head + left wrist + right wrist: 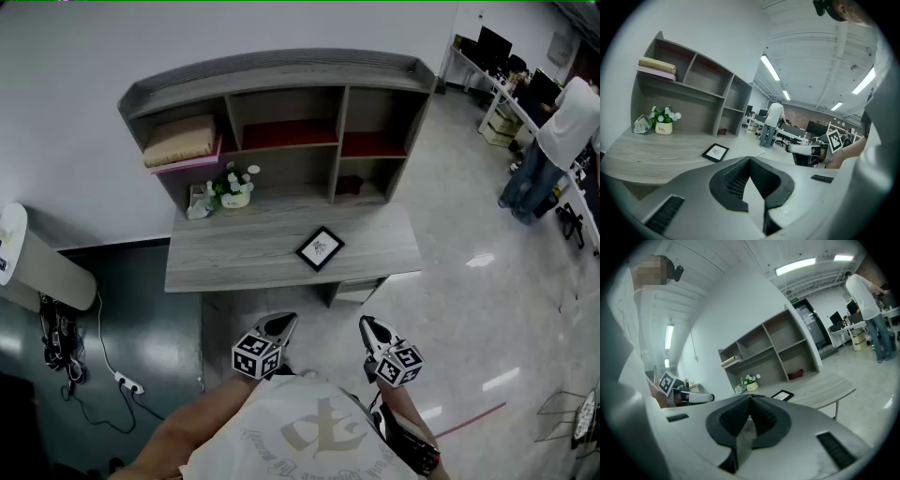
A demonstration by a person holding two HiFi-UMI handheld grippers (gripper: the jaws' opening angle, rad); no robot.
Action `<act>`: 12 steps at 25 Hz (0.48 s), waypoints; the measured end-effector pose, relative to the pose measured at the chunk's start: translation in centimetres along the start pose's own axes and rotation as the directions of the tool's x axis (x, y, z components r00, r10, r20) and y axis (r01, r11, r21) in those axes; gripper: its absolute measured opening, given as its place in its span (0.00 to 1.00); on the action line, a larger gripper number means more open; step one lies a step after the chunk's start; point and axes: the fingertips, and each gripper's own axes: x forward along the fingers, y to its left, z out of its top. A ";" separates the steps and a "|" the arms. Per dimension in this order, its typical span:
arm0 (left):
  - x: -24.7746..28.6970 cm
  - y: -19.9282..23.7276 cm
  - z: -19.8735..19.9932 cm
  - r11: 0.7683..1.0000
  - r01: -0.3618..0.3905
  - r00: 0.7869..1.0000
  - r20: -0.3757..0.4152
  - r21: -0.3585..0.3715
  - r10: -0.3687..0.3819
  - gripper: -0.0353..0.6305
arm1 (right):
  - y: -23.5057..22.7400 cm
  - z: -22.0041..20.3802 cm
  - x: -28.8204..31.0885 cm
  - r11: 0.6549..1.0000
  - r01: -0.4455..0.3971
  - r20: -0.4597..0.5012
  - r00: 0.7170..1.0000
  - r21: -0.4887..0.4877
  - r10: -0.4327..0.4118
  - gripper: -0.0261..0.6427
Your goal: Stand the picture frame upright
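A small black picture frame (320,248) with a white print lies flat on the grey wooden desk (234,258), right of its middle. It also shows lying flat in the left gripper view (715,152) and in the right gripper view (783,395). My left gripper (284,324) and right gripper (367,325) hover side by side in front of the desk's near edge, close to my body and well short of the frame. Both are shut with nothing between the jaws, as the left gripper (750,159) and right gripper (751,396) show in their own views.
A cubby shelf (281,94) stands on the desk's back, holding a folded towel (180,141). A potted flower (236,191) sits beneath it. A person (558,141) stands at office desks far right. Cables and a power strip (127,382) lie on the floor at left.
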 end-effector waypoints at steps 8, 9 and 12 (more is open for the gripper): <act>-0.5 0.4 0.4 1.000 -0.013 1.000 0.016 -0.003 0.013 0.07 | 0.9 0.4 0.4 1.000 -0.025 -0.017 1.000 -0.014 0.025 0.04; -0.6 0.5 0.3 1.000 -0.016 1.000 0.016 -0.006 0.016 0.07 | 0.9 0.2 0.4 1.000 -0.025 -0.020 0.999 -0.011 0.025 0.04; -0.9 0.4 -0.5 1.000 -0.022 1.000 0.007 -0.018 0.022 0.07 | 0.9 -0.5 0.1 1.000 -0.017 -0.020 1.000 0.007 0.017 0.04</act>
